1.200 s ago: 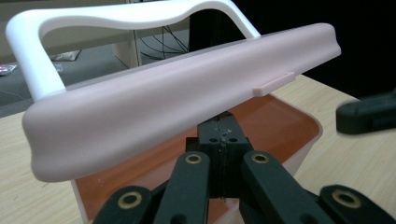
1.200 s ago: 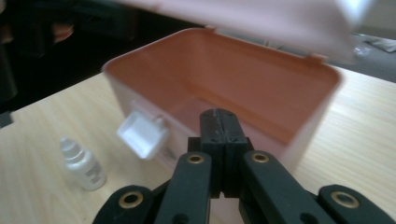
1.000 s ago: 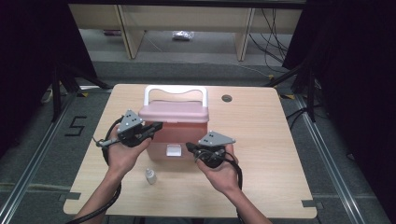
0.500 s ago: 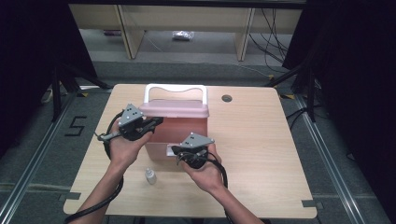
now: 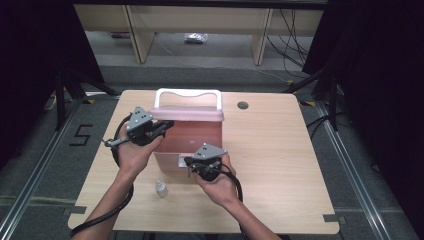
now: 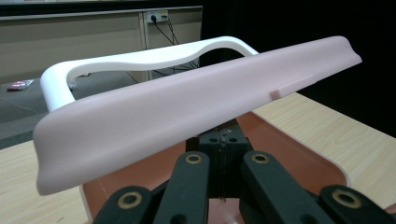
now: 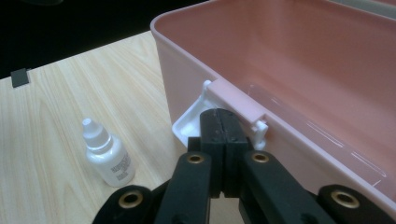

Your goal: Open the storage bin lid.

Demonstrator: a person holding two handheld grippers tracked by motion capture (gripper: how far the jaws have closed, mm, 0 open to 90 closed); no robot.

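Right tool (image 5: pixel 192 166) dropped from box side to latch (image 7: pixel 198 122), clenched empty | left tool (image 5: pixel 167 125) clenched, propping lid (image 6: pixel 187 112) | bottle (image 7: pixel 106 154) next, I'd say

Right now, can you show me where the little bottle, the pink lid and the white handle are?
bottle (image 7: pixel 108 156), right gripper view, on its white body.
lid (image 6: pixel 177 109), left gripper view, on its pink underside.
handle (image 5: pixel 188 93), high view, on the top bar.
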